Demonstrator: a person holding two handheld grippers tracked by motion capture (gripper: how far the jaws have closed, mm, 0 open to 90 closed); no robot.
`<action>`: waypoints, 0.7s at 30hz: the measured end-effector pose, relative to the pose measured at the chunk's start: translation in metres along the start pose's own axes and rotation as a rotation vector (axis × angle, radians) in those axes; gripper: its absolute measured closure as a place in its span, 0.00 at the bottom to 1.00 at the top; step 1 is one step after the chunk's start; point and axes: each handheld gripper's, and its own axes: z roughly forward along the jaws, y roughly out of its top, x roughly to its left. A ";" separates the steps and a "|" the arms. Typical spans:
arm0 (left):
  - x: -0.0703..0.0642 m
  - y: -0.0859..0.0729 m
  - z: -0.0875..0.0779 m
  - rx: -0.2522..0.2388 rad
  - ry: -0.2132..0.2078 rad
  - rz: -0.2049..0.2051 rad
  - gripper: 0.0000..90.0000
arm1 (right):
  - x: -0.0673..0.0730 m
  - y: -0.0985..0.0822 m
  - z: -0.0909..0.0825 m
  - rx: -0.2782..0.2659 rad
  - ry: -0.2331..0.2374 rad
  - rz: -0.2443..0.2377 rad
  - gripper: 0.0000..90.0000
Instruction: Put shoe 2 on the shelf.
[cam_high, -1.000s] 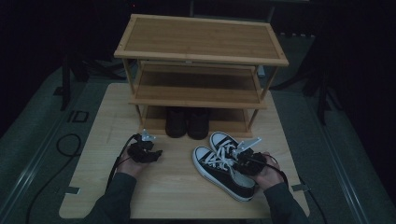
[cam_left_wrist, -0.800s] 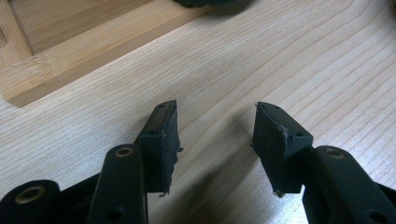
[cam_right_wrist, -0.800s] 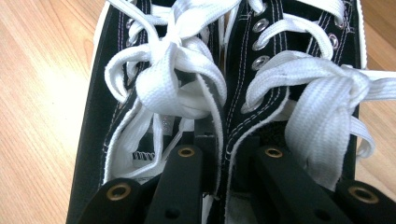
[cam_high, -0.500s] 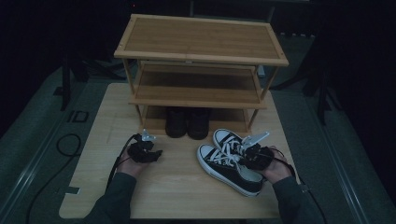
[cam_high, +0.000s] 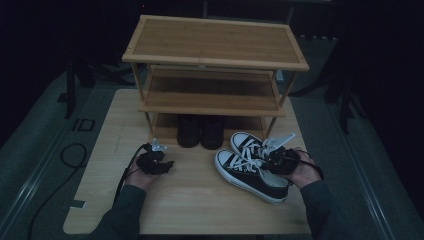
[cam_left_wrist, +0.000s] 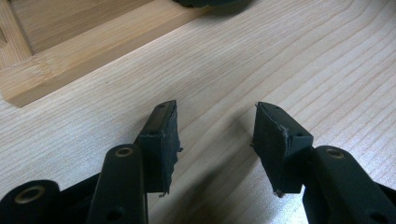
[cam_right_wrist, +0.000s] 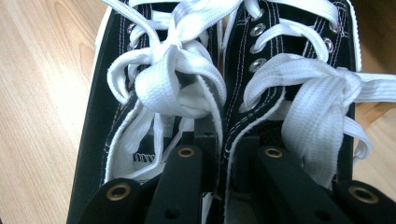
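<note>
Right now the pair of black sneakers is sitting toward the right front of the bench, just in front of the wooden shoe rack, with the toes pointing up toward the rack's right leg. Open board is lying to the left of the shoes and toward the near edge, while the right edge of the bench is running close beside the outer shoe. Under the rack's lowest shelf a pair of dark boots is standing, just beside the sneaker toes.

The right claw is gripping the two sneakers together at their inner collars: in the right gripper view its jaws are pressing the two adjoining side walls between them, one jaw down inside each shoe. The sneakers are looking like black canvas with white stitching, silver eyelets, white rubber toe caps and broad white laces tied in loose bows.

The left claw is hovering over bare bench left of the shoes, its jaws standing apart with nothing between them, near the rack's bottom rail.
</note>
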 end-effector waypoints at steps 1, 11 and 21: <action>0.000 0.000 0.000 0.000 0.000 0.000 0.56 | -0.001 0.001 -0.002 0.000 0.000 -0.008 0.94; 0.000 0.000 0.000 0.002 -0.001 0.002 0.56 | -0.008 0.016 -0.012 -0.014 0.037 -0.092 0.94; 0.000 0.000 0.000 0.002 0.000 0.001 0.56 | -0.009 0.025 -0.019 -0.028 0.070 -0.140 0.94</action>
